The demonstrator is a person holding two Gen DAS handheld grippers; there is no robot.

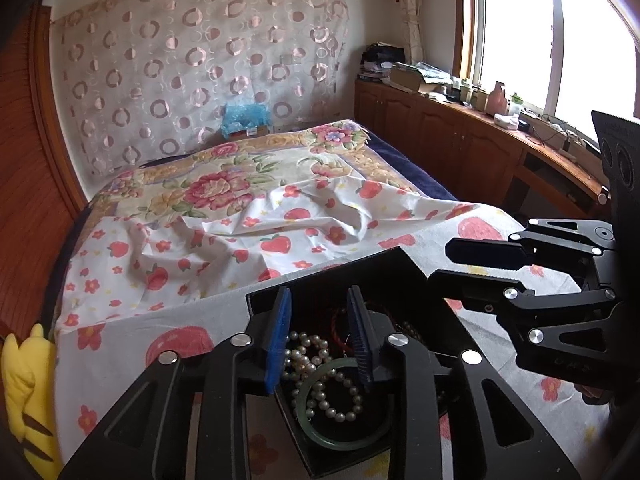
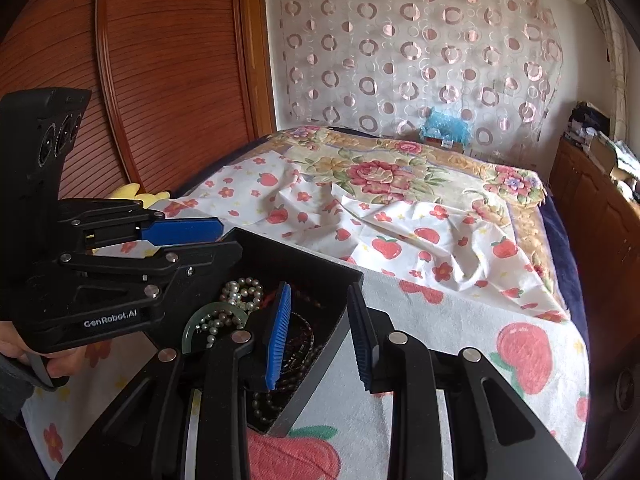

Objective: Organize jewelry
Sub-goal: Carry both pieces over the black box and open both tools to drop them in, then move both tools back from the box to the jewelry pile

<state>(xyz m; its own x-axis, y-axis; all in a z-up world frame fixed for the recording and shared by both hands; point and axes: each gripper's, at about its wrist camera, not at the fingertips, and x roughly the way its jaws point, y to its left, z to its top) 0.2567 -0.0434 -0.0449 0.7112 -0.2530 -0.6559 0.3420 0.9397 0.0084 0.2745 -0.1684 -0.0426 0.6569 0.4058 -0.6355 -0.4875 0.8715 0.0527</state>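
A: Left gripper [image 1: 320, 336], fingers apart, holding nothing. Directly between and below its fingers: white pearl strand [image 1: 316, 376] draped over a pale green jade bangle [image 1: 340, 404], both inside the open black square jewelry box [image 1: 400, 272].

B: Right gripper [image 2: 320, 336]?

A: Also spread, empty. Its left finger [image 2: 278, 332] hangs inside the box over dark bead bracelets [image 2: 296, 344]; its right finger sits outside the box wall [image 2: 340, 332], so the wall lies between the fingers. From the left wrist view it reads as just right of the left fingers, near the box's right edge.

B: Risks?

A: My guess: pearls are tangled over the bangle, so pinching one likely drags the other. A red cord [image 1: 340, 332] beyond the left fingers could snag too. If the right gripper closes here, it'd clamp the wall, not jewelry, and could tip the box on the soft bedding.

B: Surroundings?

A: Box rests on a white strawberry-print sheet [image 2: 460, 320]; rumpled folds and a floral blanket [image 2: 384, 172] further ahead. Yellow plush toy [image 1: 28, 392] far left of the left fingers. Main obstruction: the two grippers crowd the same small box.
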